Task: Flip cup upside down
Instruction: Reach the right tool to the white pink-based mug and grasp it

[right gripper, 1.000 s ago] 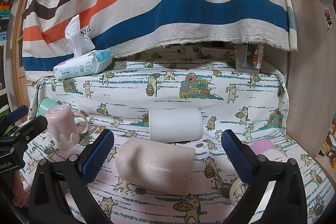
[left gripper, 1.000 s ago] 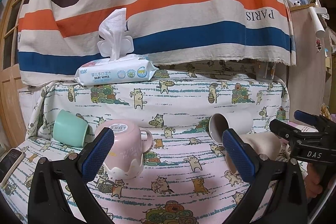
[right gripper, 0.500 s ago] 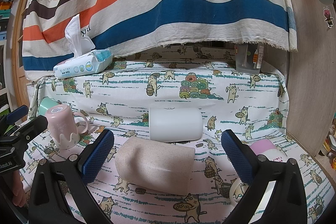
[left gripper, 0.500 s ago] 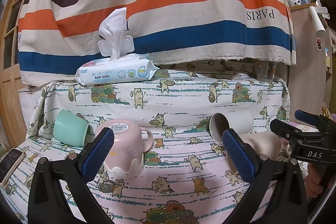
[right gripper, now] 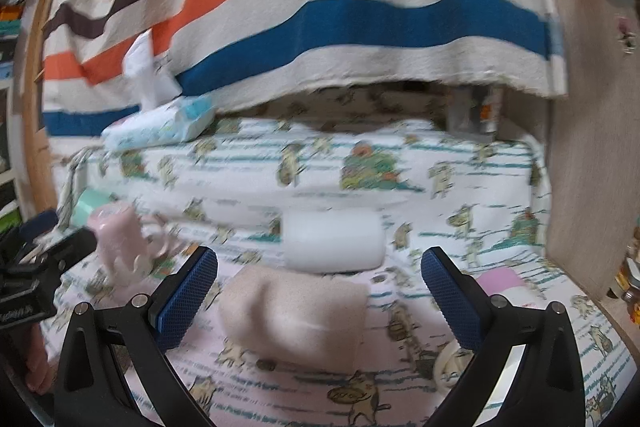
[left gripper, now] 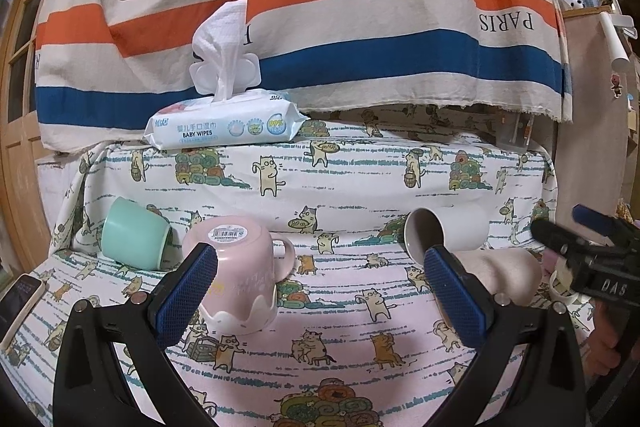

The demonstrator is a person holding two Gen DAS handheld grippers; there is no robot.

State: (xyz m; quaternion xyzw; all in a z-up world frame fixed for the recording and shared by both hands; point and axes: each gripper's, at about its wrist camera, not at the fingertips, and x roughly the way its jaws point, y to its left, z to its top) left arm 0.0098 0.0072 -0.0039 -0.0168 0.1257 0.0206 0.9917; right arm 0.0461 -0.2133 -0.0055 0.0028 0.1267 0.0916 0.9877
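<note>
A beige speckled cup [right gripper: 294, 315] lies on its side on the cat-print cloth, between the blue pads of my open right gripper [right gripper: 319, 297] and a little ahead of them. A white cup [right gripper: 332, 241] lies on its side just behind it; in the left wrist view its mouth [left gripper: 424, 237] faces me. A pink mug [left gripper: 236, 275] stands upside down, partly behind the left pad of my open, empty left gripper [left gripper: 320, 301]. A mint cup [left gripper: 134, 241] lies on its side at the far left. The right wrist view is blurred.
A baby wipes pack [left gripper: 224, 125] sits on the raised ledge at the back under a striped cloth [left gripper: 320, 7]. A phone [left gripper: 18, 301] lies at the left edge. A pink-lidded object [right gripper: 500, 281] sits at the right. A wooden panel [right gripper: 592, 147] bounds the right side.
The right wrist view has gone blurred and shifted slightly, so the right gripper is moving. The left gripper and the cups stay where they were.
</note>
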